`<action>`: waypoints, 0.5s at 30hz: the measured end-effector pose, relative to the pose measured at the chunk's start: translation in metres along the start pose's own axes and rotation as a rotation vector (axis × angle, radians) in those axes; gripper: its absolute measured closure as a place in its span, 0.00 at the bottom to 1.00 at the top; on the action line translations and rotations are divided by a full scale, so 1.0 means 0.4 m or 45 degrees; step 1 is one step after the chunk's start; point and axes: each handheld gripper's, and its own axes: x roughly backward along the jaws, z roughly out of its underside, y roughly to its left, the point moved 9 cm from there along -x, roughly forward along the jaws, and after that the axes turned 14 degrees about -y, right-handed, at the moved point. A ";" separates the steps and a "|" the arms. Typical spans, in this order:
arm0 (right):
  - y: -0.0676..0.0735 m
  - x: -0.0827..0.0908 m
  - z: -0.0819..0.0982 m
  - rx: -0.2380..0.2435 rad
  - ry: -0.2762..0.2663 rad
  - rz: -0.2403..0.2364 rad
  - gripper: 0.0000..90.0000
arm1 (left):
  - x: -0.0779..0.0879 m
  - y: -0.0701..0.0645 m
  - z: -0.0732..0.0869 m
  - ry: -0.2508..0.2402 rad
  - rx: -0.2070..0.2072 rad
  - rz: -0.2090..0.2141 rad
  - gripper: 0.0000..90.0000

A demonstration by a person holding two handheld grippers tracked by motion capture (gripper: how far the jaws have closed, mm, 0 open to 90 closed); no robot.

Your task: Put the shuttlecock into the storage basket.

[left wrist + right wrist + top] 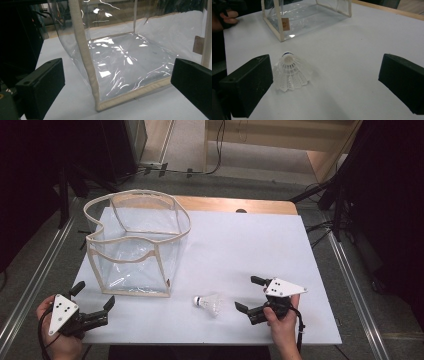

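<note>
**Shuttlecock on table, both grippers open**

Shuttlecock [208, 303] lies on its side on the white table [250, 250], near the front edge, just right of the clear bag [137, 245]; right gripper [251, 294] wide open, holding nothing, shuttlecock just beside its left jaw; left gripper [93, 294] wide open, empty, facing the bag's front corner, not touching.

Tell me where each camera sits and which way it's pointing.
High view: above the person's side, looking forward and down on the white table; both hands with the left claw and right claw show.
Left gripper view: rides the left claw, facing the clear bag; its black jaws show.
Right gripper view: rides the right claw, facing the shuttlecock; jaws show.
Both gripper views share the bag.
</note>
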 end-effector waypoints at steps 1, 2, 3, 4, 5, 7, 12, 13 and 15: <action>0.005 -0.006 0.002 0.002 0.009 -0.015 0.00 | 0.000 0.000 0.000 0.000 0.000 0.000 0.00; 0.007 -0.011 0.004 0.001 0.015 -0.020 0.00 | 0.000 0.000 0.000 0.000 0.000 0.001 0.00; 0.010 -0.015 0.006 0.000 0.021 -0.025 0.00 | 0.000 0.000 0.000 0.000 0.000 0.001 0.00; 0.012 -0.019 0.007 0.003 0.025 -0.030 0.00 | 0.000 0.000 0.000 0.000 0.000 0.001 0.00; 0.015 -0.024 0.009 0.005 0.033 -0.035 0.00 | 0.000 0.000 0.000 0.000 0.000 0.001 0.00; 0.020 -0.032 0.012 0.002 0.049 -0.048 0.00 | 0.001 0.000 0.000 0.000 0.001 0.001 0.00; 0.030 -0.051 0.016 0.009 0.084 -0.082 0.00 | 0.001 0.000 0.000 -0.001 0.001 0.001 0.00; 0.033 -0.056 0.017 0.012 0.093 -0.088 0.00 | 0.001 0.000 0.000 -0.001 0.001 0.001 0.00; 0.036 -0.063 0.019 0.013 0.103 -0.100 0.00 | 0.001 0.000 0.000 -0.001 0.000 0.001 0.00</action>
